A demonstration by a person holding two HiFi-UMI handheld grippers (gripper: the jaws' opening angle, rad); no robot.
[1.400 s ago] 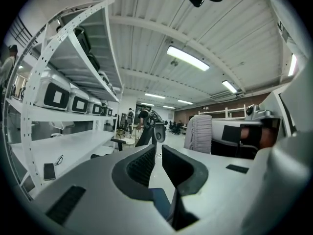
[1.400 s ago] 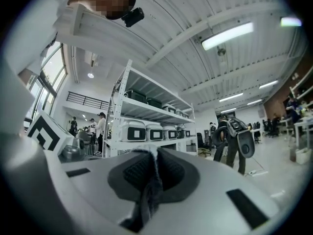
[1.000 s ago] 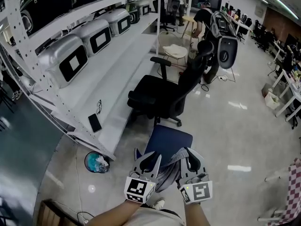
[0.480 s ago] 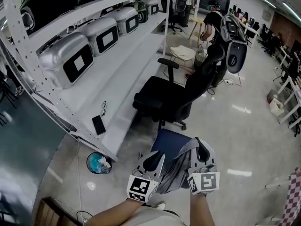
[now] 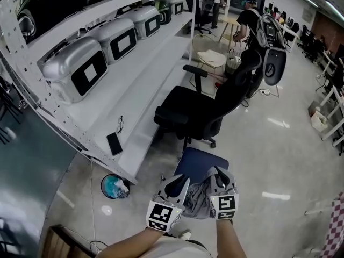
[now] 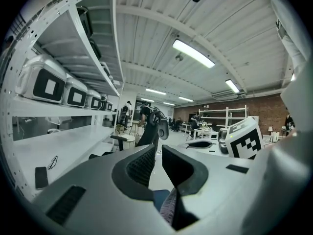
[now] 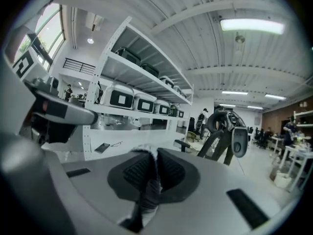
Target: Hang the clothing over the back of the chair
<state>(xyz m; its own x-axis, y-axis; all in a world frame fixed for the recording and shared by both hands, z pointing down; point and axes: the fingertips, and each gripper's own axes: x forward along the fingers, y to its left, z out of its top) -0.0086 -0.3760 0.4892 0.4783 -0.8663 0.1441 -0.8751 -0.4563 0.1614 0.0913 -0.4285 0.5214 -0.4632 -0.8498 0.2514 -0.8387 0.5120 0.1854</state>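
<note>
A grey garment (image 5: 200, 199) hangs bunched between my two grippers at the bottom of the head view. My left gripper (image 5: 174, 183) is shut on one end of it, and the cloth (image 6: 168, 207) shows low between its jaws (image 6: 157, 151). My right gripper (image 5: 219, 174) is shut on the other end, with a fold of the garment (image 7: 149, 190) pinched between its pads (image 7: 155, 156). The black office chair (image 5: 200, 112) stands ahead on the floor, its tall back and headrest (image 5: 271, 63) to the right. It also appears as the chair (image 6: 151, 131) in the left gripper view and the chair (image 7: 222, 133) in the right gripper view.
White shelving (image 5: 140, 85) with several silver cases runs along the left; a phone (image 5: 113, 143) and glasses (image 5: 119, 123) lie on its low shelf. A blue seat (image 5: 207, 160) is just beyond my grippers. A bin (image 5: 114, 186) sits at the shelf's foot. People stand far back.
My right gripper has dropped lower and the garment has slackened into a bunch between the grippers. The left gripper has shifted a little, and the chair is slightly nearer.
</note>
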